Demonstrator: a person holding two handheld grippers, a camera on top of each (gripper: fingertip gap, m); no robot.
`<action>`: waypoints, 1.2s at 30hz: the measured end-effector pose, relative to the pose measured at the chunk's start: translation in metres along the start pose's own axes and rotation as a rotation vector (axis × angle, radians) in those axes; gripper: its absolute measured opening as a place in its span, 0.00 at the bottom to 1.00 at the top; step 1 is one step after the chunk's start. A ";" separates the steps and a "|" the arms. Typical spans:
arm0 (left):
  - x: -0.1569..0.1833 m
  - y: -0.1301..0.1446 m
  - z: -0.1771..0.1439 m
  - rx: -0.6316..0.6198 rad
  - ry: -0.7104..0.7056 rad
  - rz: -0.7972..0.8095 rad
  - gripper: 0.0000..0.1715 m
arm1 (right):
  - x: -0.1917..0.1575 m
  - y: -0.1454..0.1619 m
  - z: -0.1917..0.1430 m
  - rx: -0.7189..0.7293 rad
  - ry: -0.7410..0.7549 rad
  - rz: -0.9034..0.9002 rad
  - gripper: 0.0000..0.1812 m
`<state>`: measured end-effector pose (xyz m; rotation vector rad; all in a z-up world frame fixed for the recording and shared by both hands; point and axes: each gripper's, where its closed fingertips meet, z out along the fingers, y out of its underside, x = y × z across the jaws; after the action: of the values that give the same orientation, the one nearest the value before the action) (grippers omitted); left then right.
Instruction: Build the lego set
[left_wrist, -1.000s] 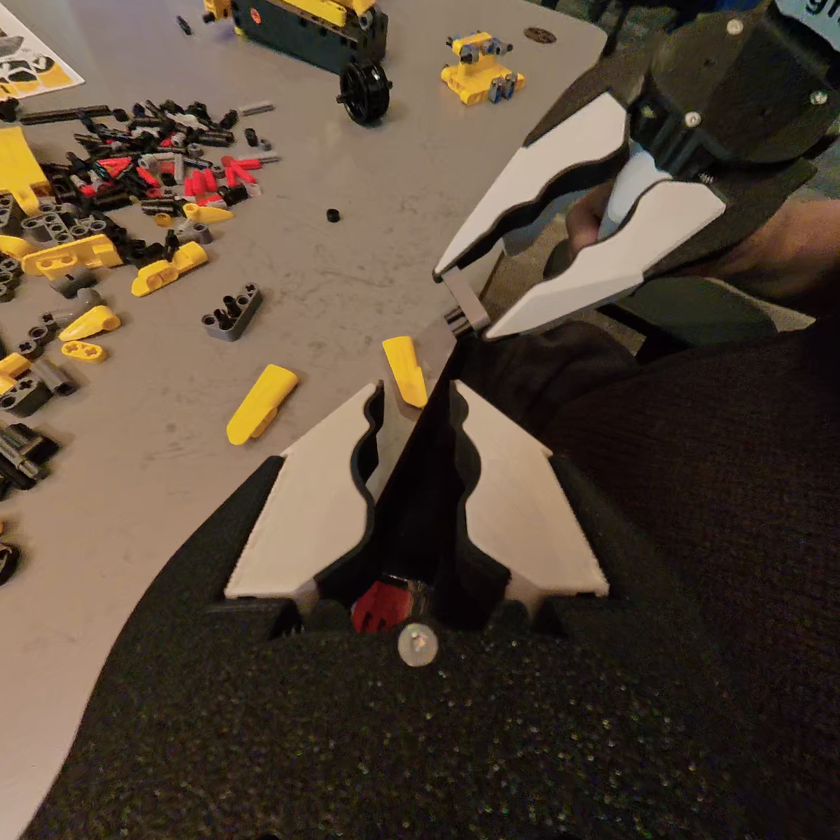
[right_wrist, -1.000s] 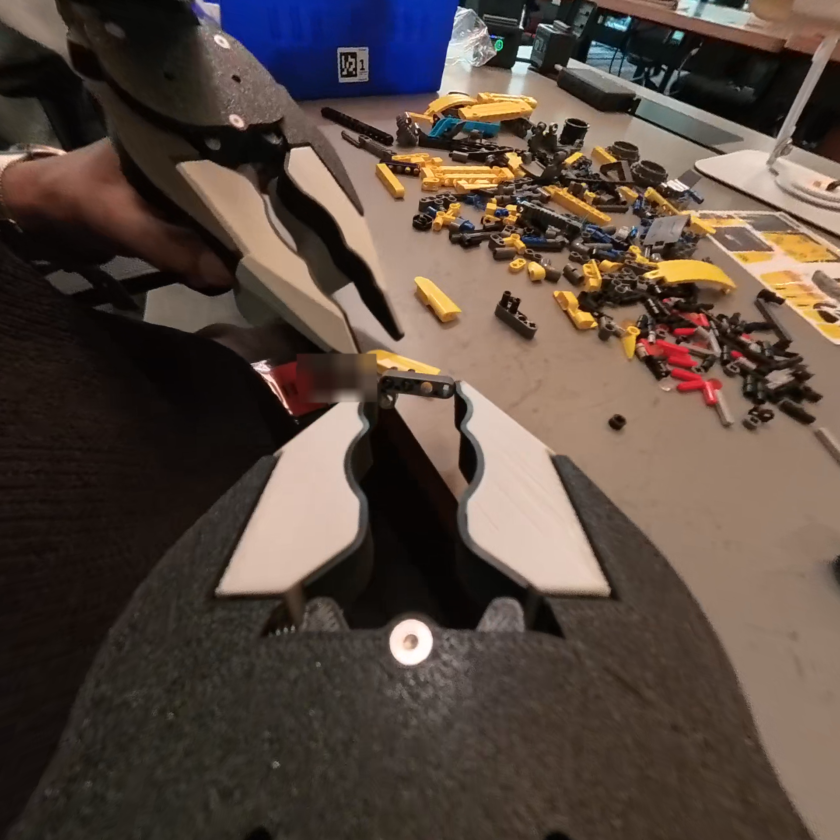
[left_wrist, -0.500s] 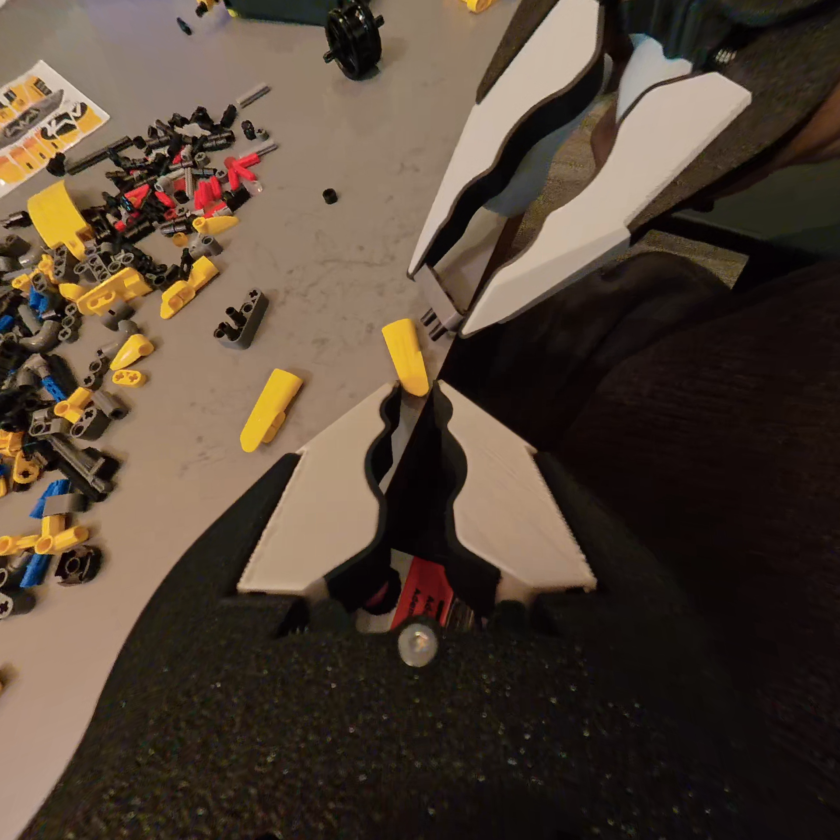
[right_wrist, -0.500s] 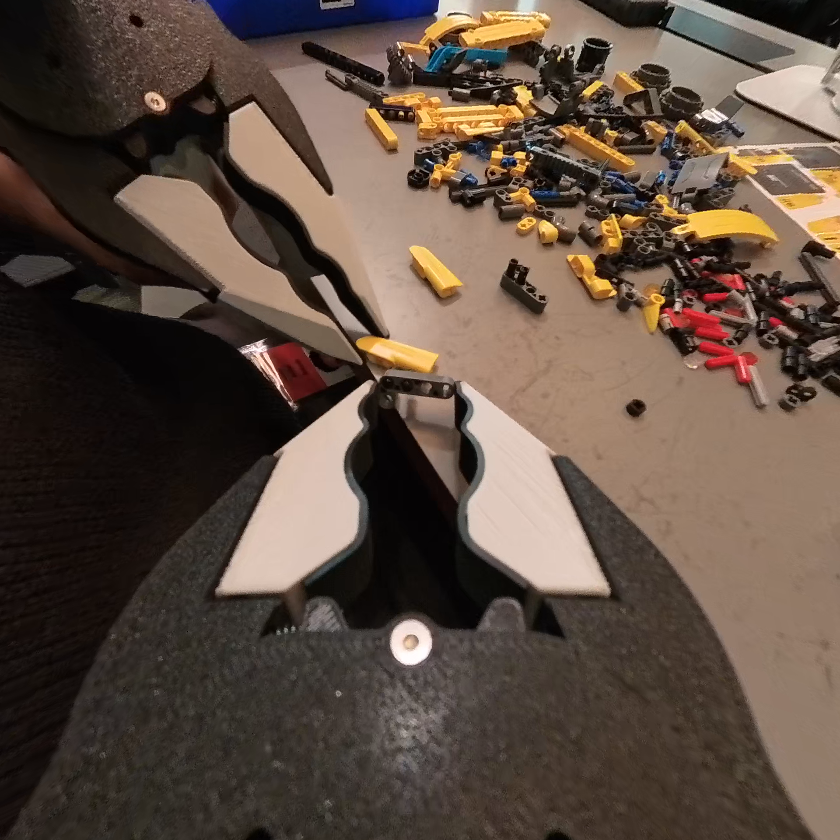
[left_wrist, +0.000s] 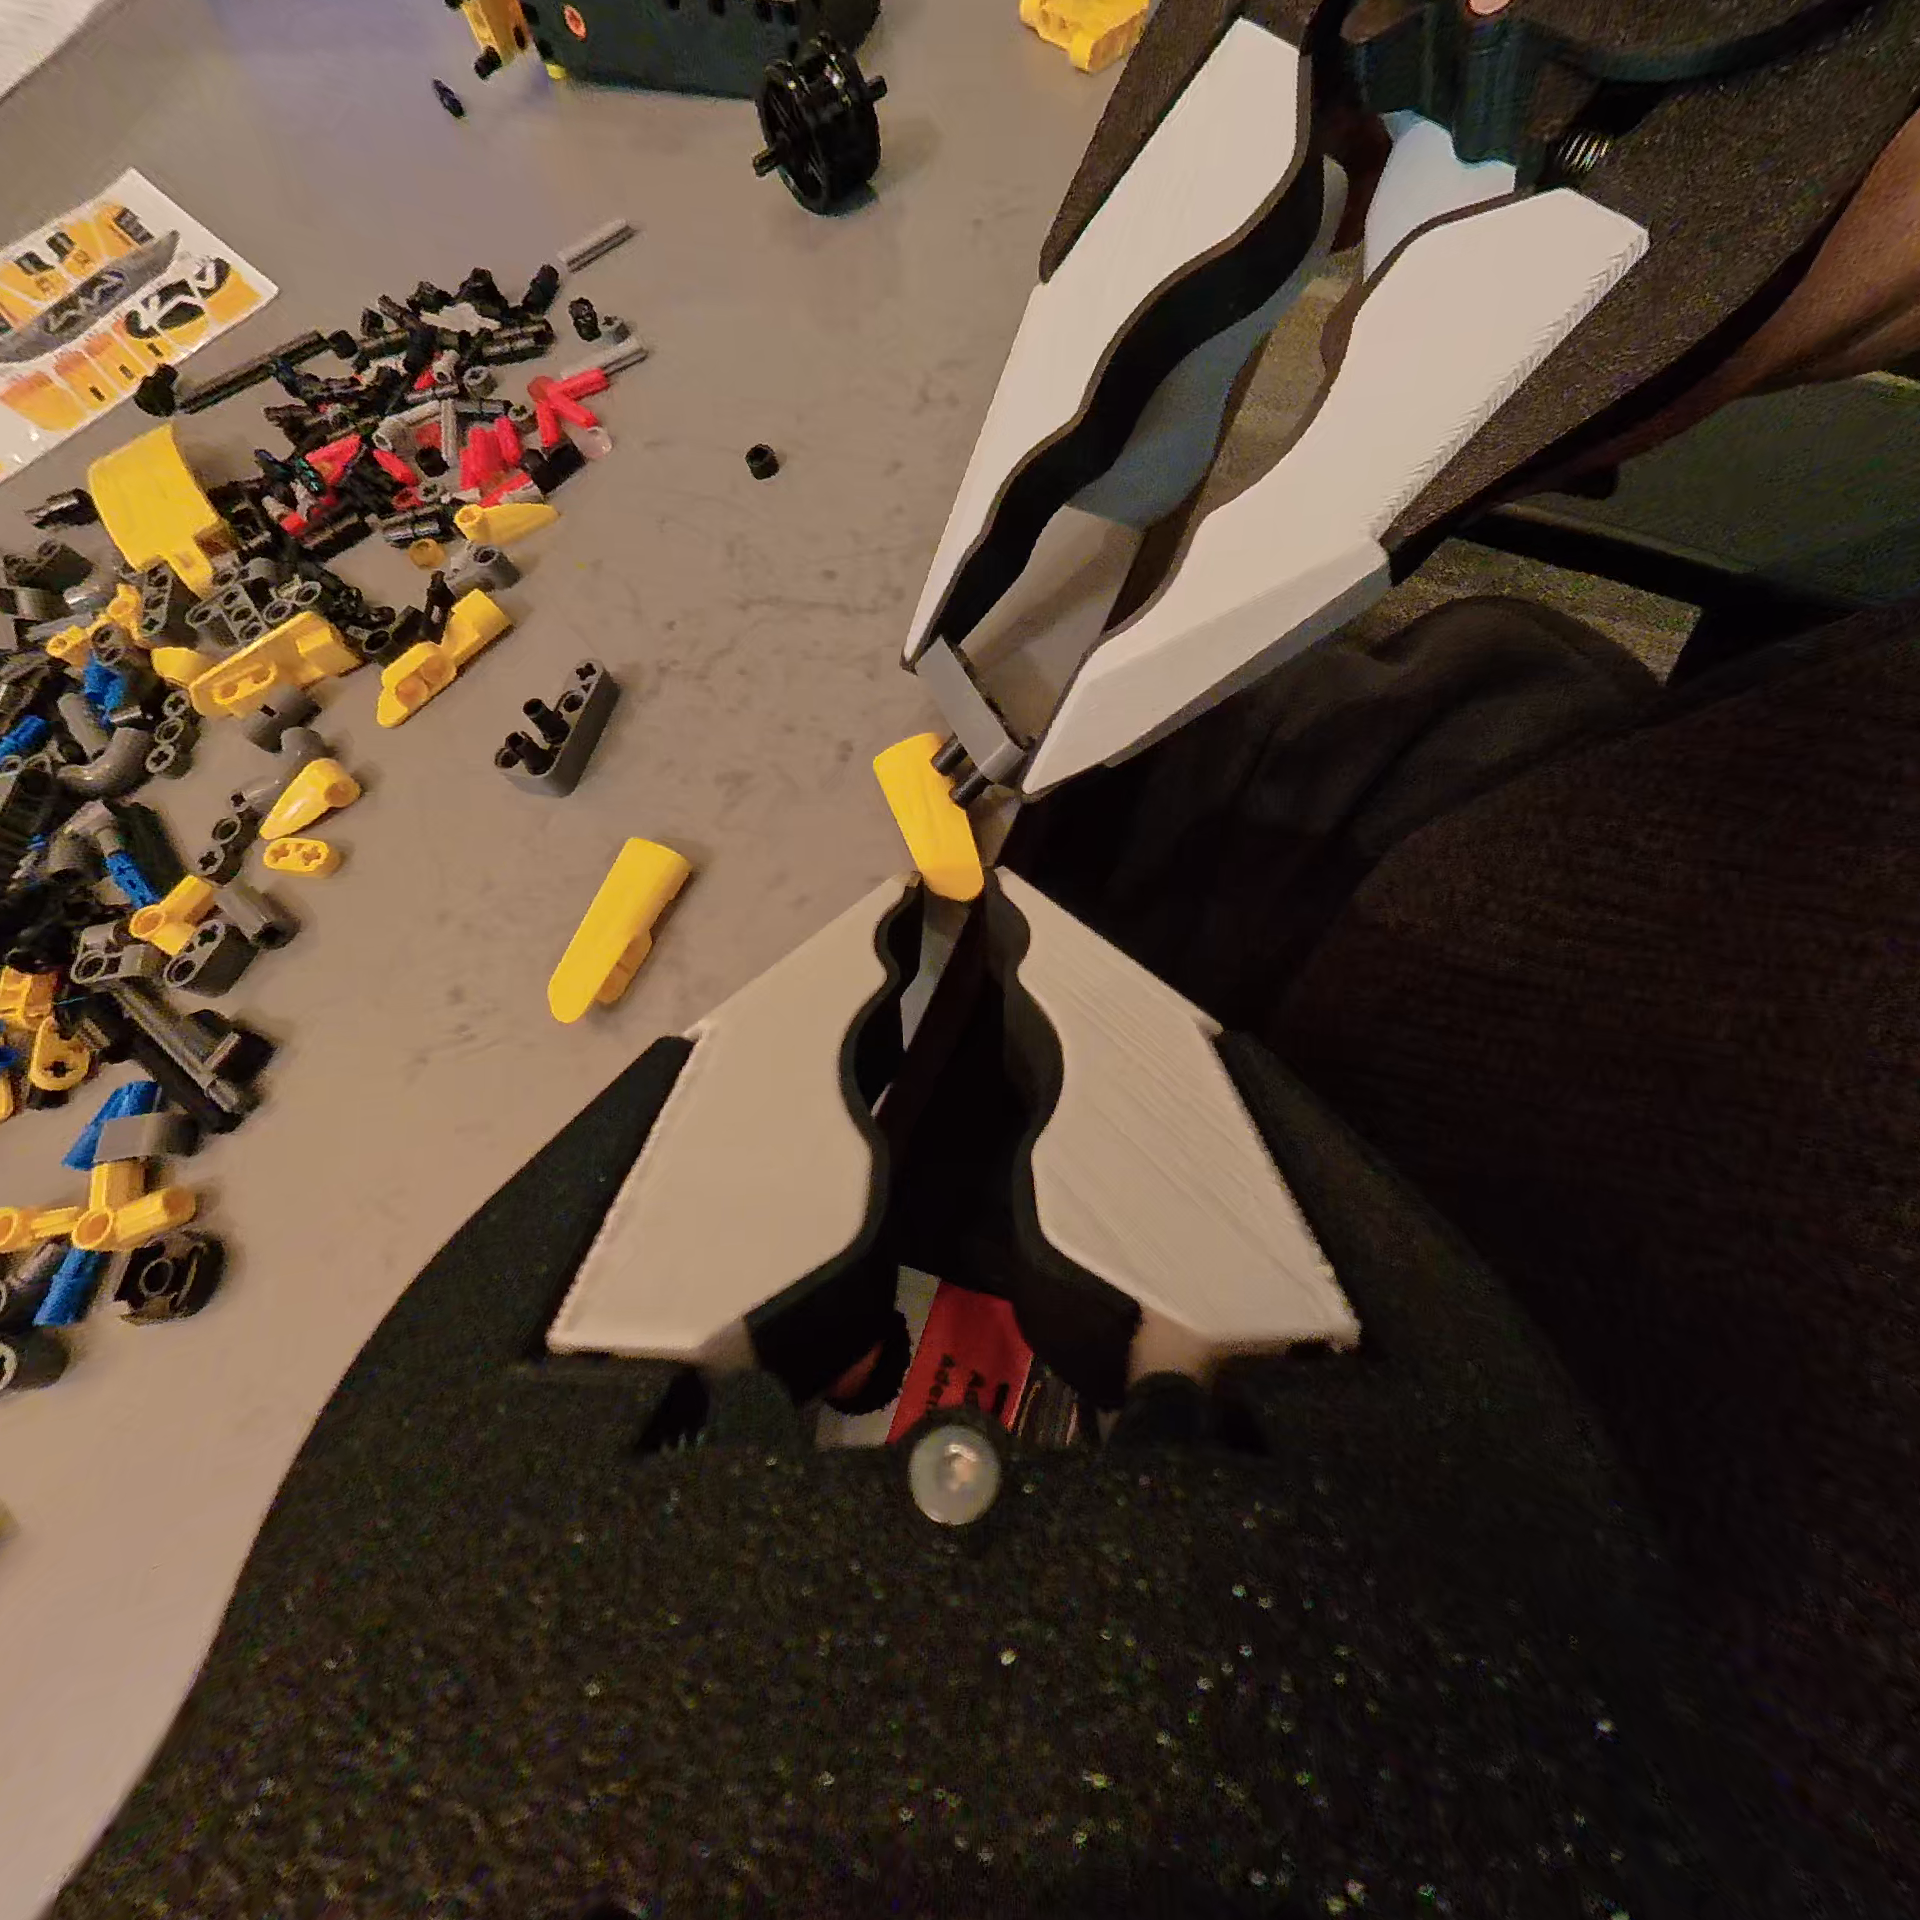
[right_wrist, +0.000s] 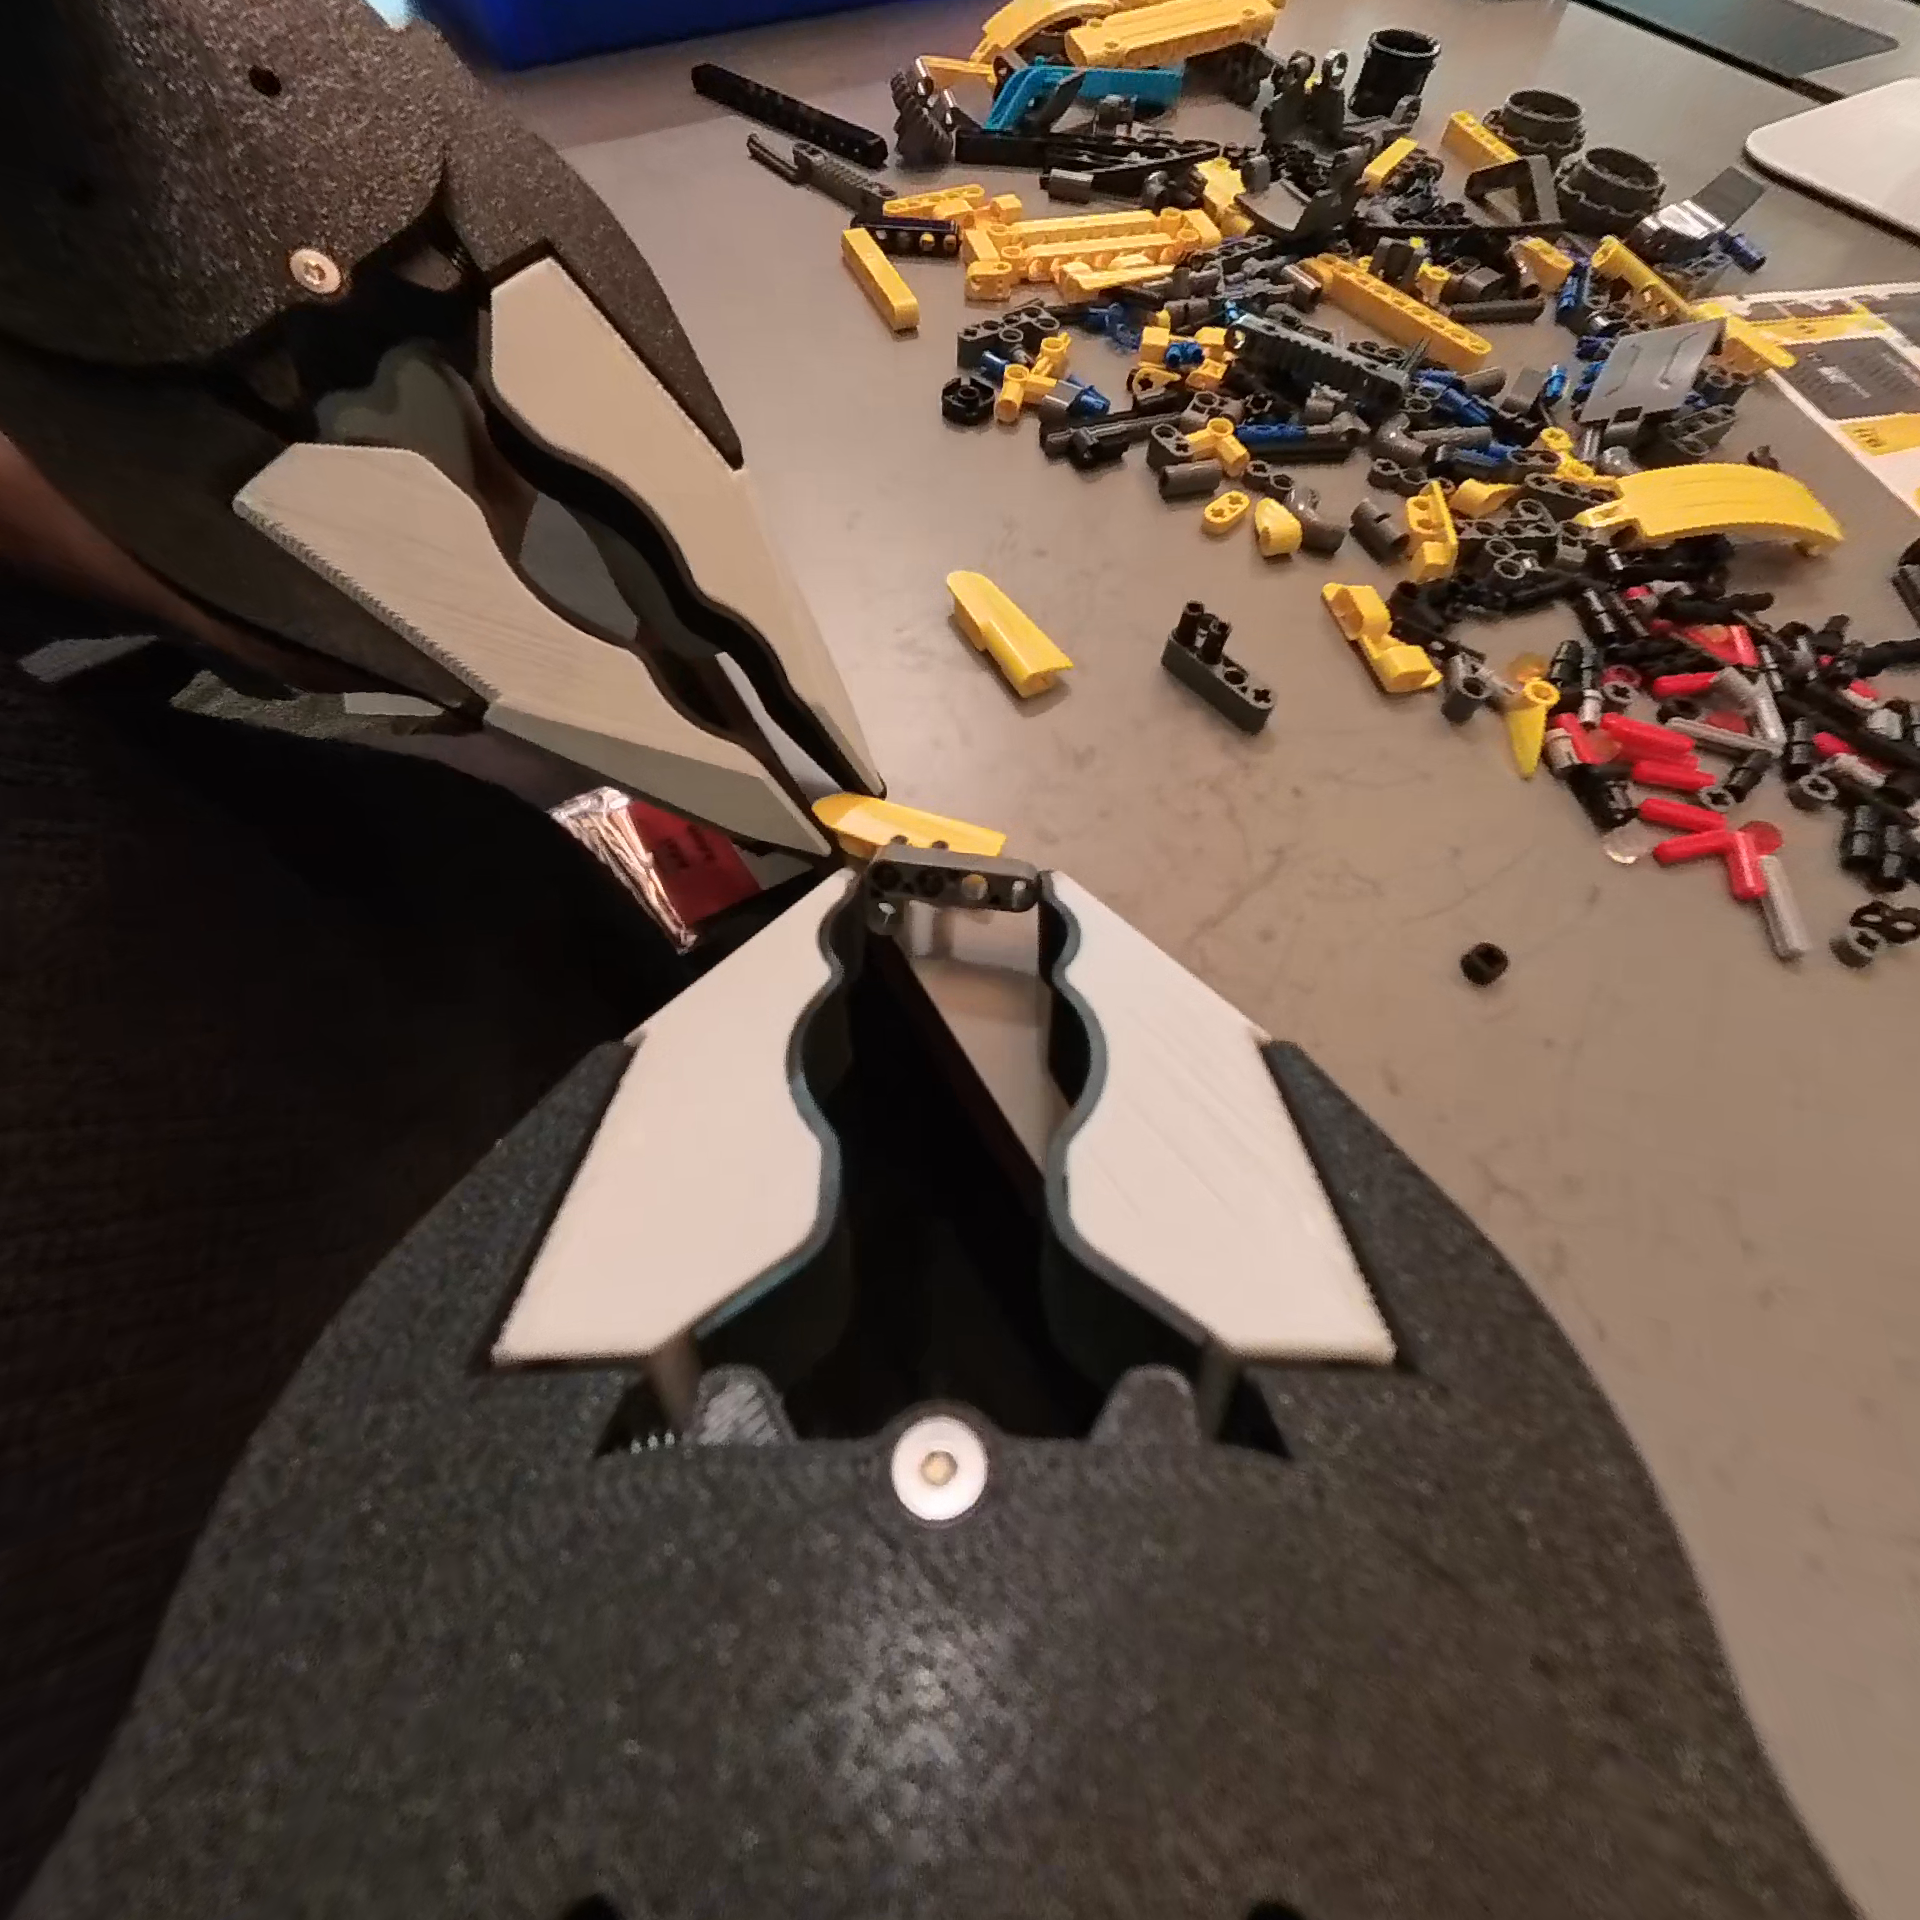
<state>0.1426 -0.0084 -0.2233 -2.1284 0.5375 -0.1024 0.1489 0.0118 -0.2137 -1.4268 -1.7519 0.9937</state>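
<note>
My left gripper (left_wrist: 951, 883) is shut on a small yellow curved piece (left_wrist: 925, 810) and holds it at the table's near edge. My right gripper (right_wrist: 956, 883) is shut on a short grey beam (right_wrist: 956, 878) with black pins. In the left wrist view the right gripper (left_wrist: 971, 717) comes in from the upper right, and the beam's black pins (left_wrist: 948, 764) touch the yellow piece. In the right wrist view the left gripper (right_wrist: 847, 810) comes in from the upper left with the yellow piece (right_wrist: 914, 826) right behind the beam.
Loose yellow, black, grey, red and blue building pieces (left_wrist: 260, 582) cover the grey table (left_wrist: 779, 520). A yellow curved piece (left_wrist: 618, 925) and a grey angled beam (left_wrist: 556, 738) lie apart, nearer. A black wheel (left_wrist: 821, 135) and a sticker sheet (left_wrist: 104, 312) lie farther off. A person's dark sleeve (left_wrist: 1558, 1039) is at the right. Less than 4 cm separates the two grippers' tips.
The two grippers have come together. The grey beam's pins, a short way from the yellow piece before, now touch it. Both grippers keep their grip.
</note>
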 end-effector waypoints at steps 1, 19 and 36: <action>-0.001 0.000 0.000 0.001 0.000 -0.006 0.06 | 0.000 -0.001 0.001 0.000 0.001 0.004 0.18; -0.020 -0.016 -0.026 0.212 0.186 -0.412 0.06 | 0.037 0.000 -0.005 -0.096 0.038 0.002 0.18; -0.026 -0.021 -0.030 0.295 0.258 -0.528 0.06 | 0.042 -0.002 -0.005 -0.088 0.013 -0.039 0.28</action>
<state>0.1181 -0.0102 -0.1850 -1.9248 0.0817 -0.7159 0.1444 0.0539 -0.2078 -1.4441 -1.8267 0.8954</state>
